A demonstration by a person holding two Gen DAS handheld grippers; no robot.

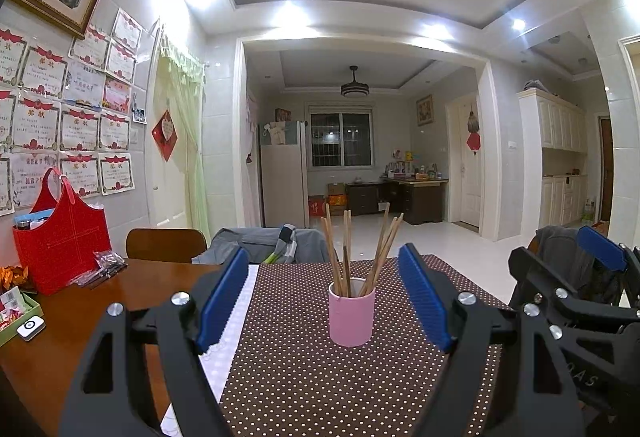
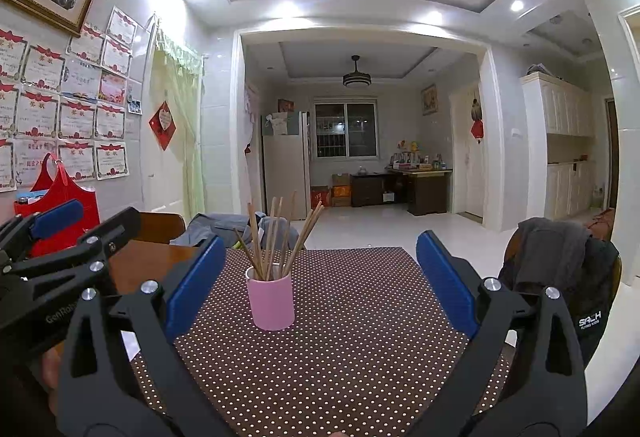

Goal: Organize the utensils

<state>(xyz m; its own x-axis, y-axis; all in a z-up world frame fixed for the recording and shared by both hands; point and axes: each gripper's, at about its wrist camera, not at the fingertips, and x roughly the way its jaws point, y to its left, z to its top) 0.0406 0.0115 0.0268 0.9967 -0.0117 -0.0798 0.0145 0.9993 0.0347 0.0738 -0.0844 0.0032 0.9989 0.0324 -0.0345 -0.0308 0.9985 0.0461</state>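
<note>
Pink cup (image 1: 351, 317) upright on dotted cloth (image 1: 320, 377), chopsticks (image 1: 356, 249) inside, at 12 o'clock; left gripper (image 1: 326, 297) and right gripper (image 2: 320, 285) both spread wide, empty

Right gripper (image 2: 320, 277) is wide open and empty over the dotted cloth (image 2: 360, 337). Pink cup (image 2: 271, 301) full of chopsticks (image 2: 276, 237) stands upright between its fingers; left gripper (image 2: 60, 233) beside it.
</note>
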